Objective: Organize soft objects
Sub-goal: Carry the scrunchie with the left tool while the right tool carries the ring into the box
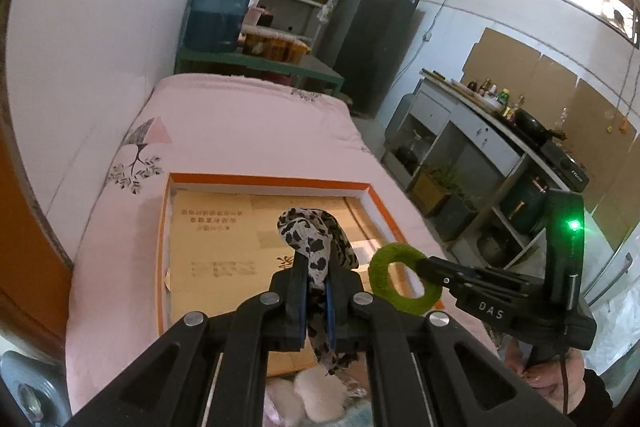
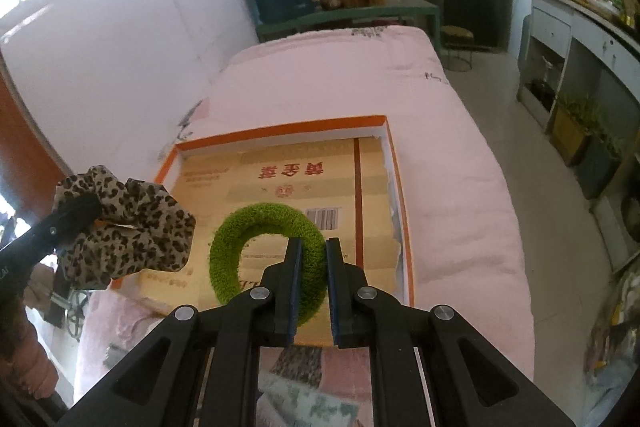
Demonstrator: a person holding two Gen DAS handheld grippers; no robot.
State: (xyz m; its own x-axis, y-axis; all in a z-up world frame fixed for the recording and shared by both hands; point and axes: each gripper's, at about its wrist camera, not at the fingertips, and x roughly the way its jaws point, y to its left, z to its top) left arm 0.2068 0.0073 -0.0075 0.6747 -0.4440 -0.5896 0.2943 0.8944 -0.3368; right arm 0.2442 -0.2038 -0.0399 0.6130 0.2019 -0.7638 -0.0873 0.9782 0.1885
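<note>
My left gripper [image 1: 317, 267] is shut on a leopard-print scrunchie [image 1: 310, 231], held above the orange-rimmed box [image 1: 264, 181] lined with brown cardboard. The scrunchie also shows in the right wrist view [image 2: 128, 227], at the left above the box's near left corner. My right gripper [image 2: 313, 247] is shut on a green fuzzy hair ring [image 2: 260, 223], held over the box [image 2: 280, 129]. In the left wrist view the ring [image 1: 380, 267] and the right gripper [image 1: 424, 263] are at the right, over the box's right edge.
The box lies on a pink quilted bed [image 1: 248, 123] against a white wall. More soft items lie below the left gripper [image 1: 304, 395]. A green table with a blue water jug [image 1: 220, 11], shelves and a kitchen counter [image 1: 480, 115] stand beyond.
</note>
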